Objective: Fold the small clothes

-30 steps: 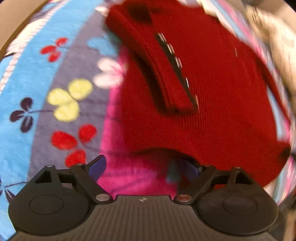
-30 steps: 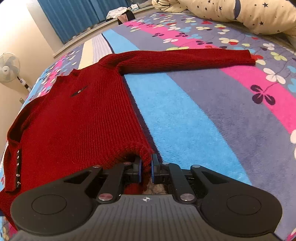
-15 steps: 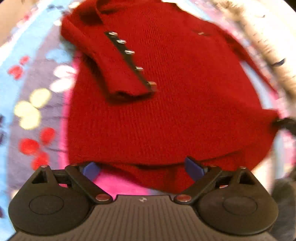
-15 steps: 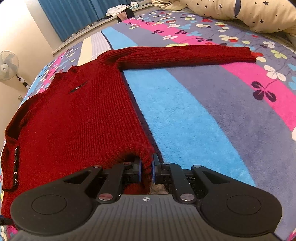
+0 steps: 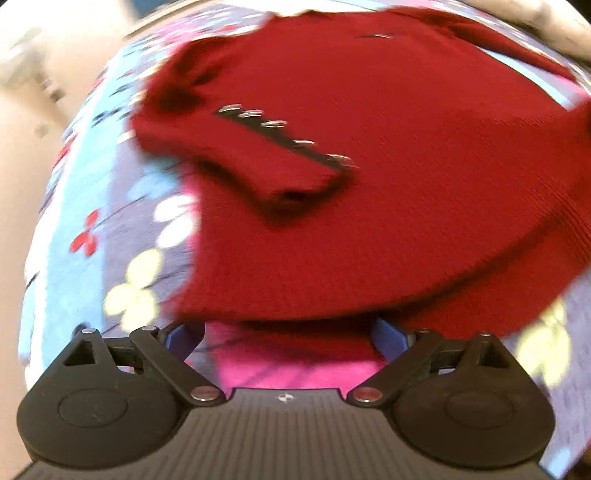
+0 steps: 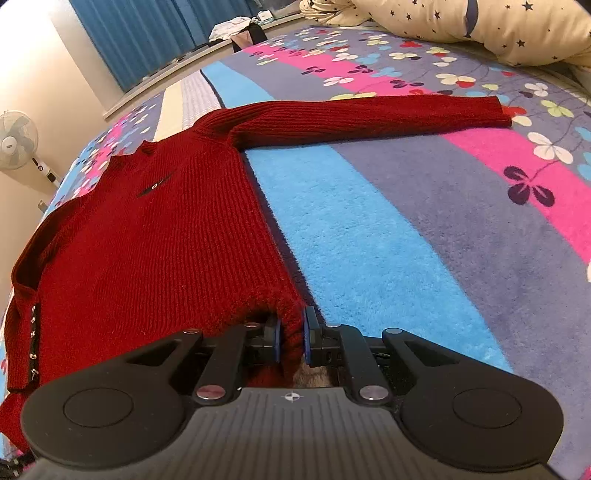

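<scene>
Dark red ribbed knit sweater [image 6: 155, 251]: lies flat, front up, on the bed's fleece blanket with blue, pink and grey stripes and clover flowers [image 6: 424, 229]. One sleeve [image 6: 369, 118] stretches straight out across the blanket; the other sleeve [image 5: 258, 162], with a row of metal studs along a dark strip, is folded over onto the body.

Right tongs [image 6: 291, 339]: pressed together, pinching the sweater's hem corner between blue pads.

Left tongs [image 5: 288, 332]: spread wide, blue fingertips [image 5: 388, 334] at the hem's lower edge, nothing gripped; this view is blurred.

Surroundings: cream star-print pillow [image 6: 480, 26], blue curtains [image 6: 147, 33], white standing fan [image 6: 16, 140].
</scene>
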